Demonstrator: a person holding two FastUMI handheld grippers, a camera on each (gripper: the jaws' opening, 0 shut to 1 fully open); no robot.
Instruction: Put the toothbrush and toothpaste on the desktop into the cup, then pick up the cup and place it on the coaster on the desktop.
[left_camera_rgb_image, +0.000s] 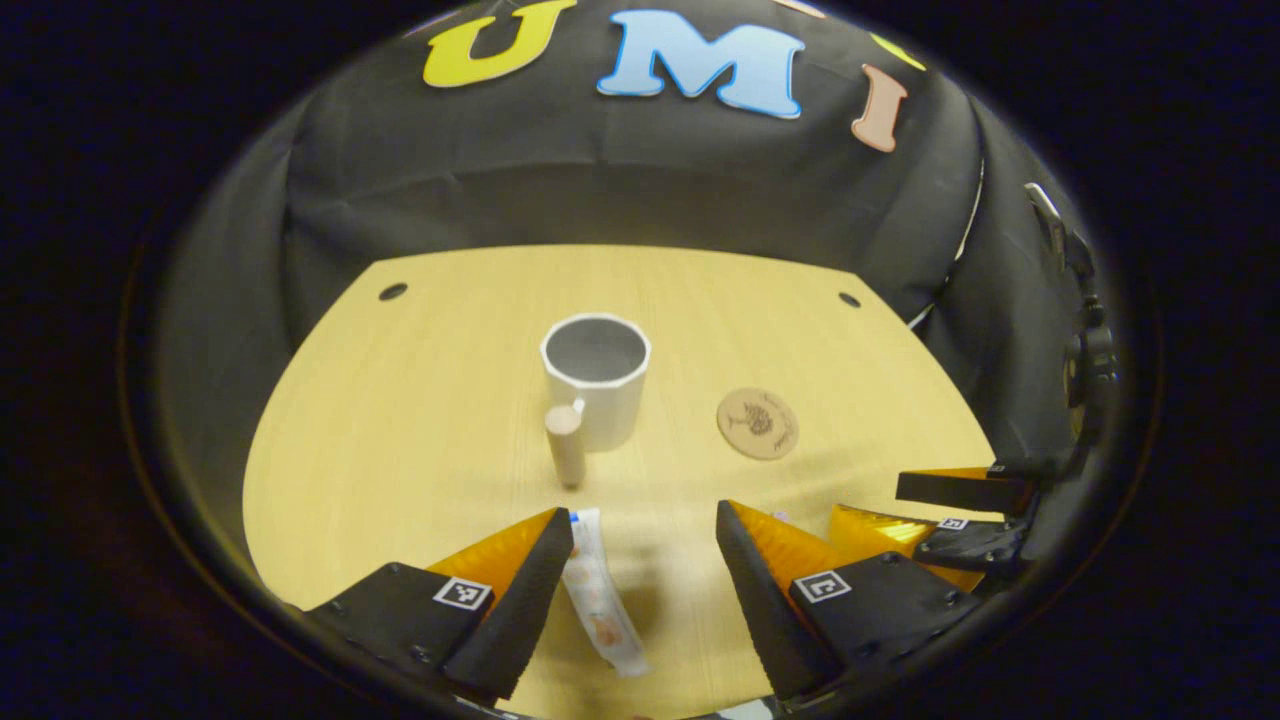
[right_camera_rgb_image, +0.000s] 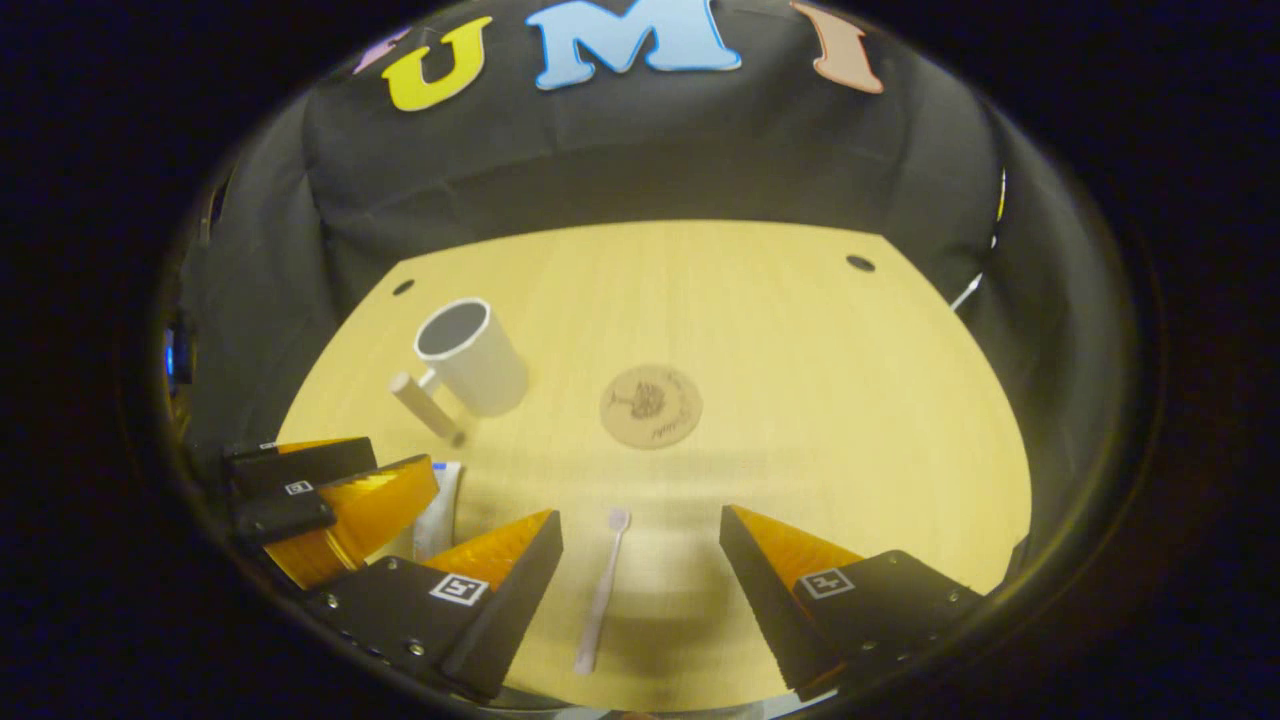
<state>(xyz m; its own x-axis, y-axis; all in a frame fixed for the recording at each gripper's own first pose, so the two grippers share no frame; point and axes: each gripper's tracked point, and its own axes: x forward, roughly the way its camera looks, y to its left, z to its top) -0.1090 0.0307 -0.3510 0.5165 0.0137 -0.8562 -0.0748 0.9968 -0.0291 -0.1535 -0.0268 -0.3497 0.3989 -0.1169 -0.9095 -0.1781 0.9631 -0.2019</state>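
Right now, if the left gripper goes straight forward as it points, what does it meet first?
Probably the toothpaste, lying on the desktop between its open fingers. Beyond it stands the cup, handle first, though depth is unclear.

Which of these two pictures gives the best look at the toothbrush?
The right gripper view: the toothbrush lies full length on the desktop between the right gripper's open fingers, head pointing away. In the left gripper view I cannot make it out; there the toothpaste lies between the left gripper's fingers.
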